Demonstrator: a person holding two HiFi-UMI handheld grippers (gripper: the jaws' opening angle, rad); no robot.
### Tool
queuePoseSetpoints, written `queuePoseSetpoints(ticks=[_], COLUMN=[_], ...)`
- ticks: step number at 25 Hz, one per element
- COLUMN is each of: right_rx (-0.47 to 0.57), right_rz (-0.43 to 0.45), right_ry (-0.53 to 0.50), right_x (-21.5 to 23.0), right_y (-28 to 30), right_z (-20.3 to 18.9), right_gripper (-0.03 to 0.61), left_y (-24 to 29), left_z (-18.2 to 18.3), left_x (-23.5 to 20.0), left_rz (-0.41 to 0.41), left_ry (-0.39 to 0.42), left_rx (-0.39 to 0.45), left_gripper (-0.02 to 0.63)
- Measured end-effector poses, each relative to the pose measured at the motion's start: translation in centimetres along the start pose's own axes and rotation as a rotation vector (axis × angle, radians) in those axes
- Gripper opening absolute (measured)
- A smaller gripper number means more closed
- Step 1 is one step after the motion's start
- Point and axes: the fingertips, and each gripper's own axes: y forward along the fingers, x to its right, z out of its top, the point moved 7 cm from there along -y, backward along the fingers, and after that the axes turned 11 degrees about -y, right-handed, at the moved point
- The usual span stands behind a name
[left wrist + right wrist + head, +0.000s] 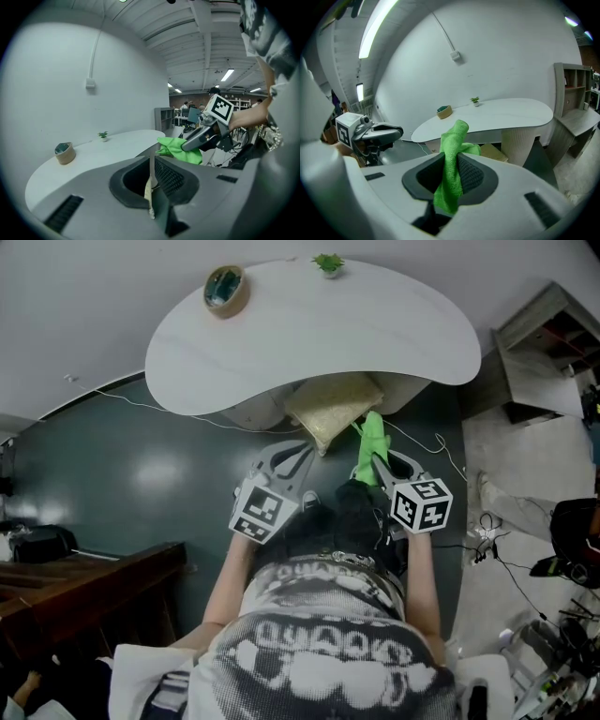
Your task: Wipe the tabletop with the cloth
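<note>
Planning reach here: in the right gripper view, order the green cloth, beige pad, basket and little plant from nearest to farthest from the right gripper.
1. Green cloth, clamped in the right gripper itself.
2. Beige pad, low, beneath the table.
3. Basket, left on that table, and little plant, to its right: too close to call.

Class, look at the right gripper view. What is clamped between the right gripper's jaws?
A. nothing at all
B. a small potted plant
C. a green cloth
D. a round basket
C: the right gripper has its jaws shut on the green cloth, which sticks up above them and hangs down below.
</note>
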Motion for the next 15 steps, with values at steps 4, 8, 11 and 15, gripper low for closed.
queuePoseSetpoints(ticks=[4, 8, 11, 15], right_rx=[-0.003, -0.001, -0.003, -0.007], right_rz=[0.002, 0.001, -0.001, -0.006], right_ry=[-0.017, -0.022, -0.021, -0.026], right_x=[0.19, 0.29, 0.45, 0.81], right_y=[0.06, -0.05, -0.10, 0.06], right_z=[0.05, -0.03, -0.21, -0.40], right_gripper=[0.074, 0.074, 0.074, 0.074], left_y=[0.20, 0.20, 0.16, 0.16], left_z=[0.01, -0.07, -0.12, -0.29], left_x=[0.13, 0.41, 0.49, 0.29], left_rz=[-0.001, -0.002, -0.001, 0.003], left_ry=[0.000, 0.003, 0.005, 0.002], left_rx=[0.004, 0.003, 0.003, 0.005], left_gripper=[0.032, 0.032, 0.032, 0.032])
